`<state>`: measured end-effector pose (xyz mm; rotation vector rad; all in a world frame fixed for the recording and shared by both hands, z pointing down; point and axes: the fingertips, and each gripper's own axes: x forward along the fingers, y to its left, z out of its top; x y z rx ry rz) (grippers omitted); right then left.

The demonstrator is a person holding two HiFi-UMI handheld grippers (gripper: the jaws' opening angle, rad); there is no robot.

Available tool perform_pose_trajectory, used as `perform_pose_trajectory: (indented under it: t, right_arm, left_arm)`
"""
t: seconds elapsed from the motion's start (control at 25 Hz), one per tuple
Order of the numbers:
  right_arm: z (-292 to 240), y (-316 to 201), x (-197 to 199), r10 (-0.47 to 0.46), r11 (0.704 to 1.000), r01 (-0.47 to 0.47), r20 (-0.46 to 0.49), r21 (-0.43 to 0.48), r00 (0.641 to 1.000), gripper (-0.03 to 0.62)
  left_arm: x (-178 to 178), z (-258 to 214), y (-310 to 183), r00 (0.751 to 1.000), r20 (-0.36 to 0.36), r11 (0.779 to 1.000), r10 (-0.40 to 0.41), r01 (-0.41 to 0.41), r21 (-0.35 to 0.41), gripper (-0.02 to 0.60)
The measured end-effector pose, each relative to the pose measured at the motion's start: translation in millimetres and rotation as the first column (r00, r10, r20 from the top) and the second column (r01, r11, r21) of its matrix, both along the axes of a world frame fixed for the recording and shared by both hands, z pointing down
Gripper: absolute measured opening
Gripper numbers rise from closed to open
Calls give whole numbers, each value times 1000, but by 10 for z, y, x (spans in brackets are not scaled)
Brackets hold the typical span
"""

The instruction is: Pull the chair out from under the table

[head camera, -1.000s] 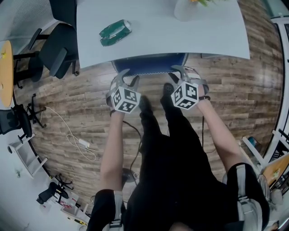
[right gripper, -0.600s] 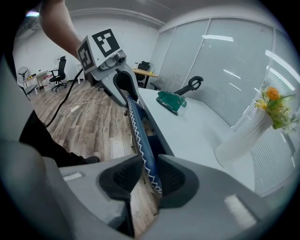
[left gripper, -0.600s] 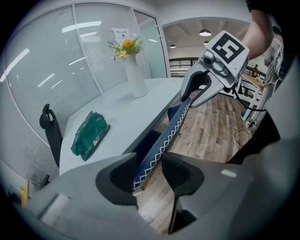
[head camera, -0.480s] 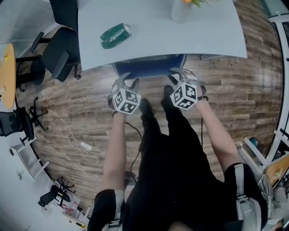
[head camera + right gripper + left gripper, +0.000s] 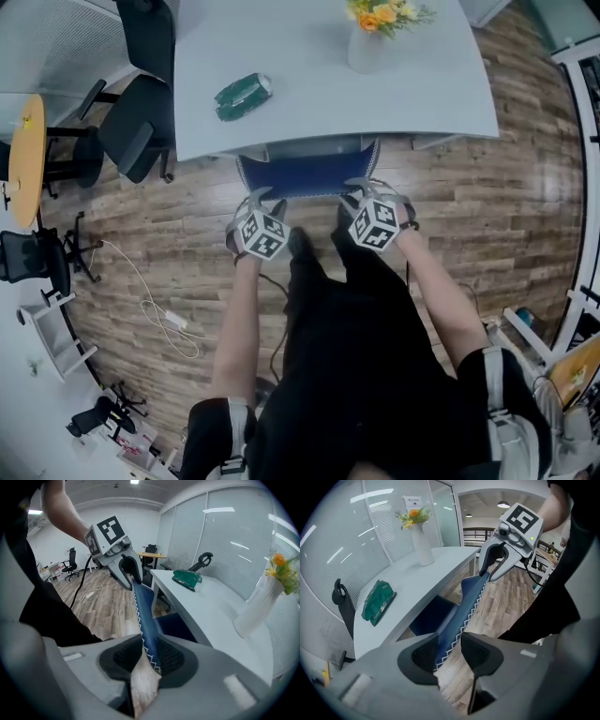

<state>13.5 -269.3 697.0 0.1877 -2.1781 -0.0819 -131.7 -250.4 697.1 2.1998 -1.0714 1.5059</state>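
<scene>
Two grippers meet the top edge of one blue chair (image 5: 305,173), which stands tucked against the near edge of the pale grey table (image 5: 309,84), its seat mostly beneath the tabletop and only the backrest (image 5: 468,606) showing in front of it. The backrest's rim carries white zigzag stitching.

At the backrest's left corner is the left gripper (image 5: 267,201). Its jaws have just been closing and stand fairly wide, with the backrest's edge between them. The fabric lies against one pad, while a strip of floor shows between it and the other pad, so there is no firm hold yet.

At the right corner, the right gripper (image 5: 361,190) has its jaws set narrower. The backrest fills the gap between its pads, which press on both faces of the fabric.

Both grippers point steeply down, the person's bare forearms behind them and black-trousered legs (image 5: 347,356) just short of the chair.

On the table lie a green packet (image 5: 242,96) near the left end and a white vase (image 5: 367,49) of orange and yellow flowers (image 5: 386,13) farther back. Dark office chairs (image 5: 131,136) stand at the table's left end, and a white cable (image 5: 150,300) trails over the wooden floor (image 5: 187,216).
</scene>
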Motion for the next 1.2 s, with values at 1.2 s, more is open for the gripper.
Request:
perform_pose_trajectory:
  t: [1.2]
  right_arm:
    - [267, 957, 168, 41, 987, -70, -189, -147, 981, 104]
  left_arm:
    - [187, 305, 1045, 969, 32, 958, 245, -237, -159, 104]
